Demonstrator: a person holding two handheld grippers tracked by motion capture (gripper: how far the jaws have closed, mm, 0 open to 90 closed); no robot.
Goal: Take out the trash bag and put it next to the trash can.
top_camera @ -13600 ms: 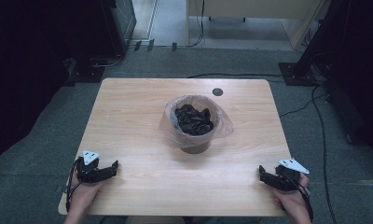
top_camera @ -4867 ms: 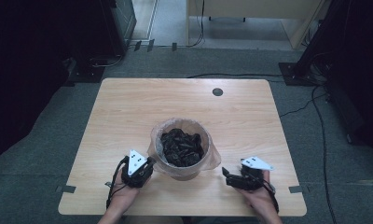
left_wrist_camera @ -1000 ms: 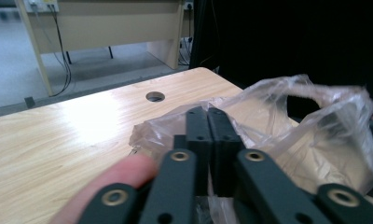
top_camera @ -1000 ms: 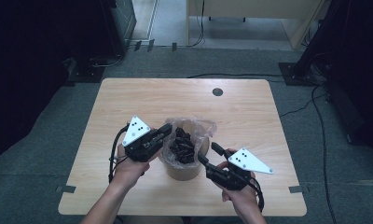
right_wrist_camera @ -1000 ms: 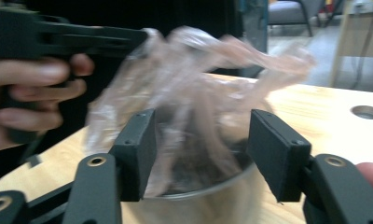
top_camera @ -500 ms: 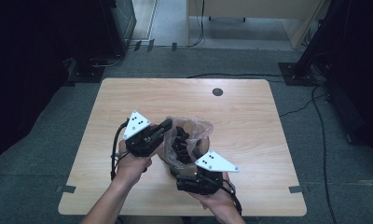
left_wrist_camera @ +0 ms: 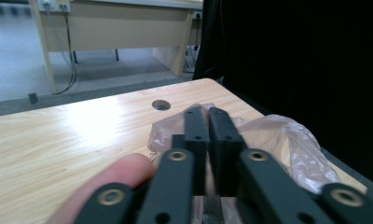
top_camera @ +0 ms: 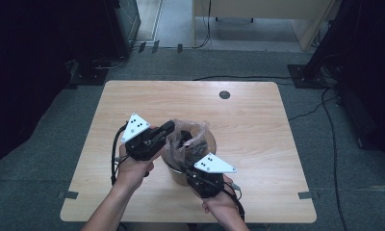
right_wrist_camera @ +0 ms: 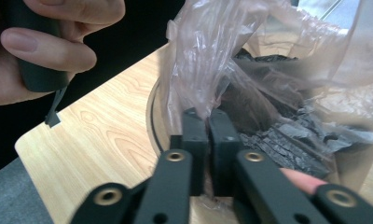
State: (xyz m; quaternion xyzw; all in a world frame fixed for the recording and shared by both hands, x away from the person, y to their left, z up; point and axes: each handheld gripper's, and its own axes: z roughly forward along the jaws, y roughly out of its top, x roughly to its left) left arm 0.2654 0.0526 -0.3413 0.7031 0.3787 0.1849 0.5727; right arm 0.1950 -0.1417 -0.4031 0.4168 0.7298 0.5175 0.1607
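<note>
A round bin [top_camera: 211,145] lined with a clear plastic bag [top_camera: 186,144] stands at the near middle of the wooden table [top_camera: 263,130]. Black scraps [right_wrist_camera: 278,137] lie inside the bag. My left gripper [top_camera: 170,126] reaches the bag's left edge; in the left gripper view [left_wrist_camera: 208,113] its jaws stand almost together and have just eased apart slightly, with crumpled film [left_wrist_camera: 287,140] around them. From the near side, my right gripper [top_camera: 185,162] is shut on the bag [right_wrist_camera: 212,56], film pinched between its tips [right_wrist_camera: 207,114] above the bin's rim [right_wrist_camera: 153,116].
A round cable hole [top_camera: 224,95] sits near the table's far edge, also in the left gripper view [left_wrist_camera: 161,105]. Beyond the table are grey carpet, floor cables [top_camera: 325,110] and a light wooden desk [left_wrist_camera: 105,28]. Dark equipment stands on both sides.
My right gripper has slid left from beside the bin to its near rim and taken hold of the bag. The left gripper has stayed at the bag's left edge.
</note>
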